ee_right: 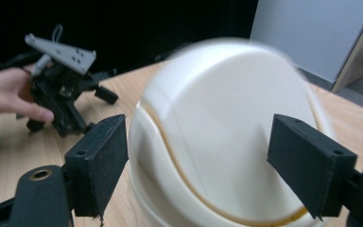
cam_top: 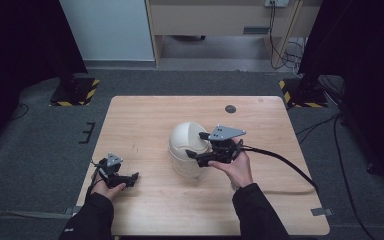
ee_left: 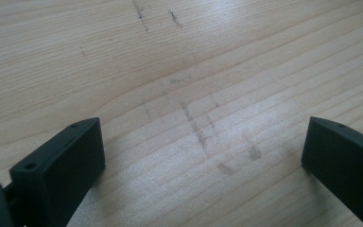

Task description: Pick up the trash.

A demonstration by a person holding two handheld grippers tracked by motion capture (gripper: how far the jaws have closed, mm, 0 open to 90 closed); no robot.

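Note:
A cream domed bin top (cam_top: 184,144) stands near the middle of the wooden table (cam_top: 150,112). My right gripper (cam_top: 198,159) is at its right side, pointing left at it. In the right gripper view the dome (ee_right: 217,118) sits between the jaws of the open right gripper (ee_right: 203,163), and its upper edge is blurred. I cannot tell whether either jaw touches it. My left gripper (cam_top: 130,177) rests low at the table's front left, far from the dome. Its jaws (ee_left: 203,161) are open over bare wood (ee_left: 170,56). The left gripper (ee_right: 97,106) also appears farther off, held by a hand.
A small dark round disc (cam_top: 230,108) lies near the table's far edge. The right gripper's cable (cam_top: 285,162) trails across the table's right side. Grey carpet surrounds the table, with black stand bases (cam_top: 72,92) at the back corners.

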